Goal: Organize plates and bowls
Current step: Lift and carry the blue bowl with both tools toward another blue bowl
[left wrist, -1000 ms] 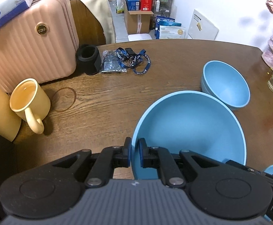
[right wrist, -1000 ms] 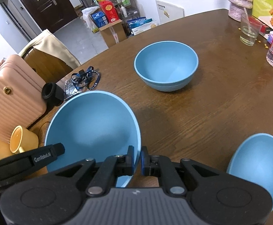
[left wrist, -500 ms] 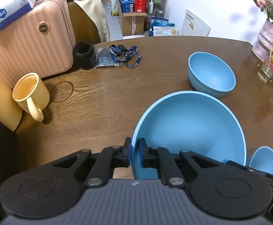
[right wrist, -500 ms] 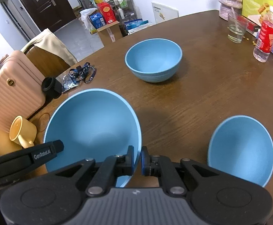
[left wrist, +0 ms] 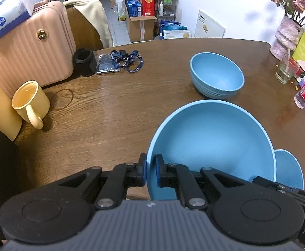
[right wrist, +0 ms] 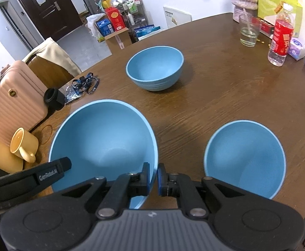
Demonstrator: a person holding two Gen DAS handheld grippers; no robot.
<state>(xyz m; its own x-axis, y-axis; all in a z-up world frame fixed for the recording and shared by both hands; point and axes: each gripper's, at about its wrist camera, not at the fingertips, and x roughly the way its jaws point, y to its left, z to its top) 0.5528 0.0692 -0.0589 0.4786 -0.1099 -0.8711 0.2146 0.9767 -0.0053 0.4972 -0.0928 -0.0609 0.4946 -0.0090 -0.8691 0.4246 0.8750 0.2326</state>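
Both claws are clamped on the large bowl (left wrist: pixel 211 144): left claw (left wrist: pixel 151 172) on its near-left rim, right claw (right wrist: pixel 153 178) on its near-right rim. The ribbed bowl (right wrist: pixel 155 68) sits on the desk (right wrist: pixel 215 96) beyond the large bowl; the third bowl (right wrist: pixel 244 159) lies just right of it.

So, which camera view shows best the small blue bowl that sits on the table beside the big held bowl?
The right wrist view: the small blue bowl shows almost whole there, rim and inside, to the right of the big bowl. In the left wrist view only a slice of it shows behind the big bowl's rim.
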